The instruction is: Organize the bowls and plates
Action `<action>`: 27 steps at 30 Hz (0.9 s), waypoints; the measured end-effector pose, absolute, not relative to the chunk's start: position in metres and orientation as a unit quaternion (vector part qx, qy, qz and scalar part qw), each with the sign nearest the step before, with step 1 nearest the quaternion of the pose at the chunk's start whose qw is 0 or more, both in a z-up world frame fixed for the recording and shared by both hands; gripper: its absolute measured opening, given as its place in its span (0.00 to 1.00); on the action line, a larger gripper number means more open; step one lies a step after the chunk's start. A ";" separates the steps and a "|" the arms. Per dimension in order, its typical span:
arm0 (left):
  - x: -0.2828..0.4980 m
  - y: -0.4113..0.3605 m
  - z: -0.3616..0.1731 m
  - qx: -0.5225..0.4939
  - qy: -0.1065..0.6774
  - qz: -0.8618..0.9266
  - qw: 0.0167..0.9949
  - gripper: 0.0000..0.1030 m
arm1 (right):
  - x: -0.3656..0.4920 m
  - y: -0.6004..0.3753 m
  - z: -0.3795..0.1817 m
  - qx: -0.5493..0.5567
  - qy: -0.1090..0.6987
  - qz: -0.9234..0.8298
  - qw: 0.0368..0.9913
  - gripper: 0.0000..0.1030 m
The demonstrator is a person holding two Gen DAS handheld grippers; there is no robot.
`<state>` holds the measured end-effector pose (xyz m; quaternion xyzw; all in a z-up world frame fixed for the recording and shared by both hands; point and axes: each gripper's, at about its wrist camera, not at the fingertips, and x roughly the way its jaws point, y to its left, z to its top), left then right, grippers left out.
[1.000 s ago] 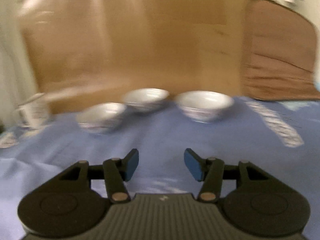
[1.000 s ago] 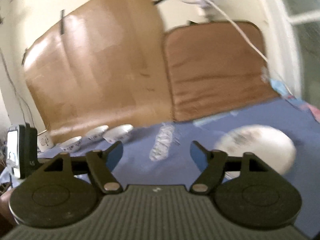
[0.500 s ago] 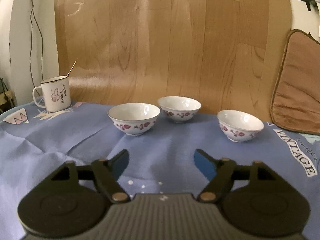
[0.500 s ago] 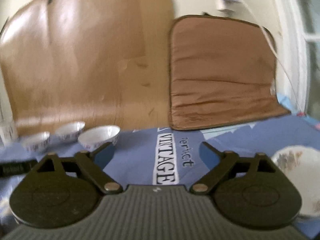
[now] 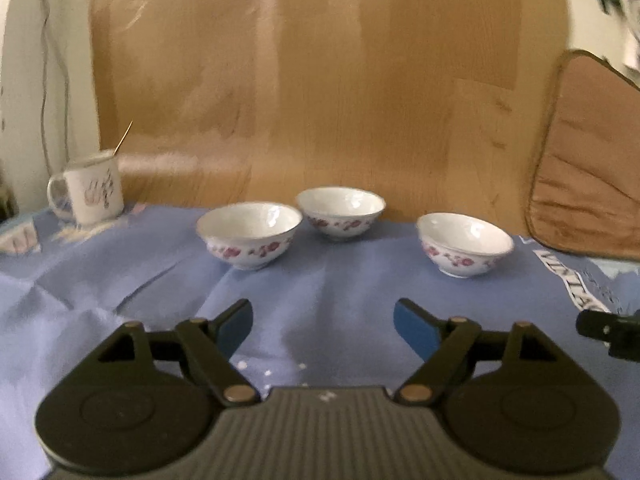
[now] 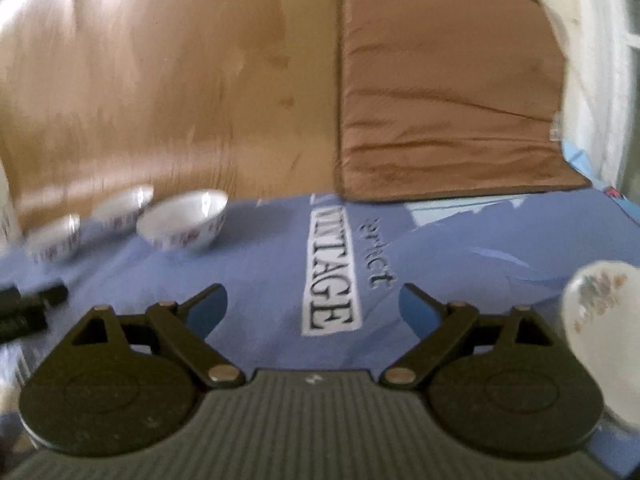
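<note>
Three white bowls with red flowers stand on the blue cloth in the left wrist view: the left bowl (image 5: 248, 236), the middle bowl (image 5: 340, 214) behind it, and the right bowl (image 5: 464, 244) set apart. My left gripper (image 5: 322, 312) hovers short of them, open and empty. The right wrist view shows the same bowls far left, the nearest bowl (image 6: 182, 220) ahead of the left finger. A white floral plate (image 6: 600, 320) lies at the right edge. My right gripper (image 6: 312, 294) is wide above the cloth, its jaws closing a little on nothing.
A white mug (image 5: 90, 192) with a stick in it stands at the far left. A wooden board (image 5: 320, 100) backs the table and a brown cushion (image 6: 448, 92) leans at the right. The other gripper's black tip (image 5: 608, 330) pokes in from the right.
My left jaws have spread wider, facing the three bowls. The right gripper has swung left: the plate slid to the right edge and the bowls came nearer.
</note>
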<state>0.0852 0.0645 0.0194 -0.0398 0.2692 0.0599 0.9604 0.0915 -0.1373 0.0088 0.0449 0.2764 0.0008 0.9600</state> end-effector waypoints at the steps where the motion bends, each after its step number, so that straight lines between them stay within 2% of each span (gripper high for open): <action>1: 0.087 0.069 0.019 -0.053 0.276 0.060 0.958 0.78 | 0.098 -0.135 0.012 0.051 0.285 0.004 0.957 0.83; 4: 0.092 0.083 0.017 -0.094 0.294 0.064 0.949 0.78 | 0.127 -0.136 0.028 0.125 0.300 0.016 0.946 0.80; 6: 0.095 0.092 0.014 -0.121 0.306 0.064 0.942 0.77 | 0.147 -0.134 0.037 0.164 0.309 0.021 0.937 0.74; 10: 0.095 0.103 0.013 -0.155 0.310 0.063 0.936 0.74 | 0.191 -0.117 0.041 0.179 0.345 0.029 0.921 0.65; 11: 0.095 0.103 0.013 -0.154 0.310 0.063 0.936 0.69 | 0.201 -0.113 0.037 0.178 0.359 0.028 0.916 0.62; 13: 0.095 0.101 0.012 -0.151 0.311 0.057 0.937 0.63 | 0.218 -0.108 0.027 0.185 0.390 0.021 0.902 0.53; 15: 0.096 0.101 0.013 -0.154 0.311 0.045 0.937 0.54 | 0.228 -0.105 0.017 0.201 0.412 0.015 0.888 0.34; 16: 0.097 0.102 0.013 -0.160 0.313 0.036 0.936 0.51 | 0.228 -0.104 0.016 0.198 0.408 0.008 0.892 0.29; 17: 0.098 0.104 0.013 -0.167 0.313 0.027 0.935 0.49 | 0.229 -0.102 0.016 0.194 0.410 0.014 0.891 0.17; 18: 0.099 0.107 0.013 -0.181 0.312 0.017 0.933 0.48 | 0.228 -0.102 0.016 0.200 0.412 0.023 0.889 0.12; 23: 0.098 0.120 0.014 -0.255 0.310 -0.047 0.915 0.48 | 0.202 -0.104 0.023 0.197 0.428 0.060 0.880 0.10; 27: 0.096 0.116 0.015 -0.253 0.307 -0.079 0.914 0.48 | 0.169 -0.109 0.028 0.193 0.441 0.094 0.871 0.10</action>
